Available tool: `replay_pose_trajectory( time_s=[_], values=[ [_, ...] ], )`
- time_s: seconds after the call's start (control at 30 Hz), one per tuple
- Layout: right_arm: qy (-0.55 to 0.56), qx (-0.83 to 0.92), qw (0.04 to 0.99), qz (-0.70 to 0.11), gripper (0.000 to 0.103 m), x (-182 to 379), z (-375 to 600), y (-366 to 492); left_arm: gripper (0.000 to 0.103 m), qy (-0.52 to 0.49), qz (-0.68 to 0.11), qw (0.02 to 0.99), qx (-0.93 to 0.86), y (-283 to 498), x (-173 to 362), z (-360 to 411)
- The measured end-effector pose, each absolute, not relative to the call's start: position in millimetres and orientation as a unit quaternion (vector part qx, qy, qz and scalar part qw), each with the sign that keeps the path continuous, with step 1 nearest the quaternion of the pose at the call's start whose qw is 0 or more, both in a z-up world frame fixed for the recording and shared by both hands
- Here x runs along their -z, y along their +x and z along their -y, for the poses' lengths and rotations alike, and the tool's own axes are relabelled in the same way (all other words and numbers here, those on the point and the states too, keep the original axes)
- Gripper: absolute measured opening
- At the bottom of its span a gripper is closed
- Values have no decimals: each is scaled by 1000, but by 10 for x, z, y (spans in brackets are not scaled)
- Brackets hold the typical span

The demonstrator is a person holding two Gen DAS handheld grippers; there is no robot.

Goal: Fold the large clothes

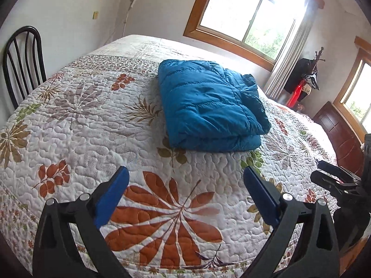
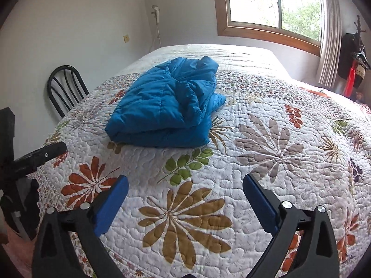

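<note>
A blue quilted puffer jacket [image 1: 208, 106] lies folded into a thick bundle in the middle of the bed [image 1: 88, 125], also seen as the jacket [image 2: 167, 108] in the right wrist view. My left gripper [image 1: 185, 178] hovers over the quilt on the near side of the jacket, well clear of it, jaws wide open with nothing between them. My right gripper [image 2: 185, 185] is likewise open and empty, short of the jacket. The right gripper [image 1: 336, 180] shows at the right edge of the left wrist view, and the left gripper [image 2: 44, 155] at the left edge of the right wrist view.
The bed [image 2: 278, 139] carries a white quilt with leaf prints. A black metal chair [image 1: 23, 62] stands beside it by the wall. Windows [image 2: 273, 2] are behind the bed; a coat rack [image 1: 308, 78] with dark and red clothes and a wooden cabinet [image 1: 336, 129] stand at right.
</note>
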State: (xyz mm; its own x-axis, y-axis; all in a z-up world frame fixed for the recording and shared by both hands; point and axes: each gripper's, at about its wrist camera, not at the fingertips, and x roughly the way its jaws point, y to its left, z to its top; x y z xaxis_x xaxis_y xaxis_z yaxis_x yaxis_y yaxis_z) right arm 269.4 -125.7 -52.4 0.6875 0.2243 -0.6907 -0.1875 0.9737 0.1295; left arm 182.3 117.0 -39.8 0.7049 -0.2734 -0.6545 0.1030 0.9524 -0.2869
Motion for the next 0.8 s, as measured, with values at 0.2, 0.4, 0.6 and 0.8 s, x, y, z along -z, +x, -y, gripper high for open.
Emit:
replay_pose_trajectory(
  time_s=[0.2, 0.4, 0.6, 0.8],
  values=[
    [23, -124, 919, -374, 99, 463, 1200, 2434, 99, -115, -367, 916, 111, 1527, 348, -1144],
    [16, -117, 920, -374, 99, 451, 1170, 2252, 99, -106, -364, 920, 100, 1316, 312, -1136],
    [9, -116, 922, -371, 99, 416, 1132, 2066, 99, -88, -358, 926, 88, 1102, 237, -1087],
    [10, -110, 923, -367, 99, 423, 1124, 1910, 99, -73, -351, 930, 82, 892, 170, -1016]
  ],
)
